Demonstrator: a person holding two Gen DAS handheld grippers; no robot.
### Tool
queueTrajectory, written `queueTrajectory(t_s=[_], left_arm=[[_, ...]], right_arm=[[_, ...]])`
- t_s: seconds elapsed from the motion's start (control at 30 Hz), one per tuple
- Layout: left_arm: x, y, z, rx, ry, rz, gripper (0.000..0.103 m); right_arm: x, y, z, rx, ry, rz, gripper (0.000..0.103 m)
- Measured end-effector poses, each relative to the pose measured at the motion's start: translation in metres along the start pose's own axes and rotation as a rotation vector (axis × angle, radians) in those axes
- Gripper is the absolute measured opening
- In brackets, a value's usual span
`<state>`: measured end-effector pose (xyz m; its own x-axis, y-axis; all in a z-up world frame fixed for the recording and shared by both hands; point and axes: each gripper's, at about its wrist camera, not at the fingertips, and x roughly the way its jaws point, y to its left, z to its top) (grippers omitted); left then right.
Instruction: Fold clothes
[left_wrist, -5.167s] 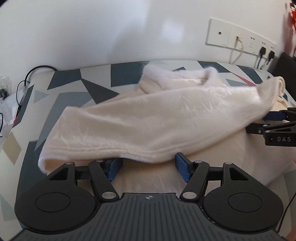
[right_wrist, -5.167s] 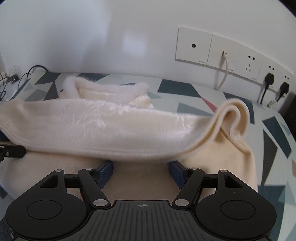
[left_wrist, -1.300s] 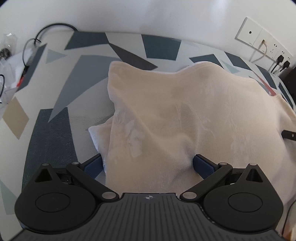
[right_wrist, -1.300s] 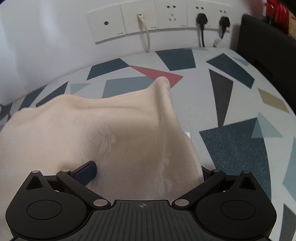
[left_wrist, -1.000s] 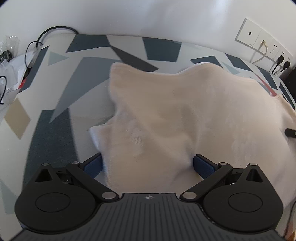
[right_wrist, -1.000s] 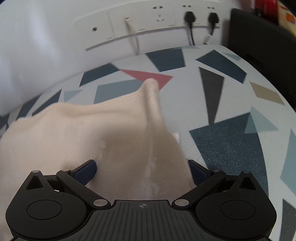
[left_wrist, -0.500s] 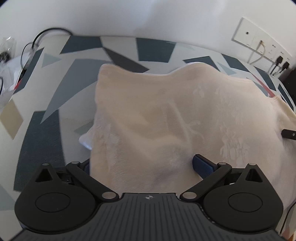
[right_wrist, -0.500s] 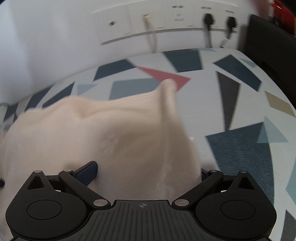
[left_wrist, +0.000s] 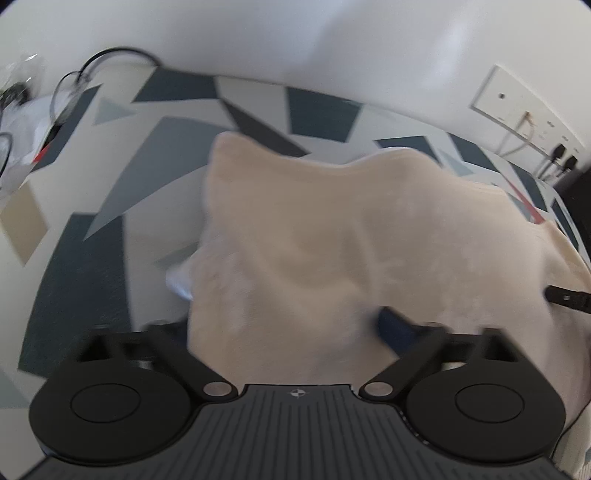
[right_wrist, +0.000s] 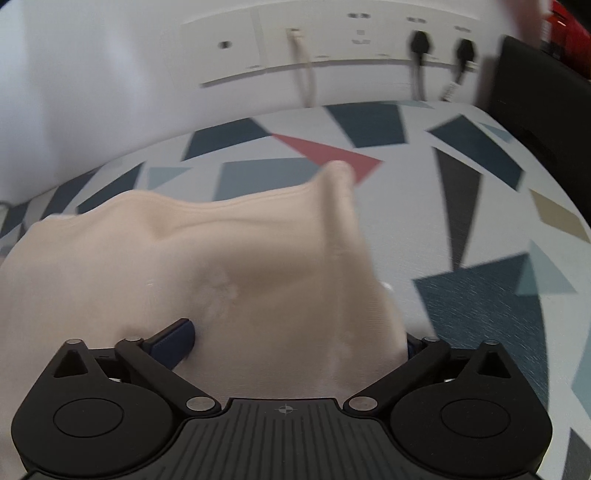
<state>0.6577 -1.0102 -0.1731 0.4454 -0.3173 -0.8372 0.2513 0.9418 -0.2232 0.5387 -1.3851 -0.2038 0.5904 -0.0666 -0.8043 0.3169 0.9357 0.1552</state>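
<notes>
A cream fleece garment lies bunched on the patterned table, its near edge running between the fingers of both grippers. My left gripper is closing around the garment's left part. Its right blue pad sits at the cloth's edge, and its left finger is hidden under the fabric. In the right wrist view the garment fills the left half. My right gripper is also closing, with cloth between its jaws. Its left pad shows, and the right one is almost covered. A right gripper finger pokes in at the left view's right edge.
The tabletop has a geometric pattern of blue, grey and red patches. Wall sockets with plugged cables line the back wall. A black box stands at the far right. Loose black cables and clutter lie at the far left corner.
The left gripper's jaws have narrowed around the cloth, which now covers its left finger. The right gripper's jaws have come in slightly. Earlier the garment's top layer was being laid over.
</notes>
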Motion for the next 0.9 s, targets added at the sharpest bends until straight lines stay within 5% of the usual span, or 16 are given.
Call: queueTrajectory(t_s=[0.07, 0.13, 0.37, 0.47, 0.53, 0.63, 0.7, 0.9], left_arm=[[0.001, -0.005, 0.000, -0.012, 0.005, -0.034, 0.045], [0.002, -0.009, -0.001, -0.022, 0.002, -0.042, 0.043], [-0.006, -0.033, -0.008, 0.061, 0.035, -0.022, 0.039], [-0.005, -0.026, -0.011, -0.009, 0.036, -0.012, 0.053], [-0.003, -0.024, -0.011, -0.027, 0.043, -0.019, 0.061], [0.007, -0.038, -0.009, 0.084, 0.114, 0.051, 0.103], [0.008, -0.048, -0.011, 0.166, 0.112, 0.093, 0.103], [0.007, -0.043, -0.016, 0.084, 0.076, 0.105, 0.103]], right_arm=[[-0.002, 0.006, -0.001, -0.021, -0.014, 0.018, 0.072], [-0.005, 0.007, 0.000, -0.002, -0.016, 0.065, 0.048], [-0.004, 0.013, 0.005, -0.006, 0.049, 0.209, 0.032], [-0.005, 0.014, 0.005, -0.023, 0.043, 0.183, 0.039], [-0.007, 0.013, 0.005, -0.027, 0.036, 0.130, 0.063], [-0.013, 0.010, 0.005, -0.025, 0.037, 0.061, 0.074], [-0.015, 0.005, 0.002, -0.029, 0.033, 0.051, 0.088], [-0.010, -0.004, -0.003, 0.011, 0.062, 0.063, 0.097]])
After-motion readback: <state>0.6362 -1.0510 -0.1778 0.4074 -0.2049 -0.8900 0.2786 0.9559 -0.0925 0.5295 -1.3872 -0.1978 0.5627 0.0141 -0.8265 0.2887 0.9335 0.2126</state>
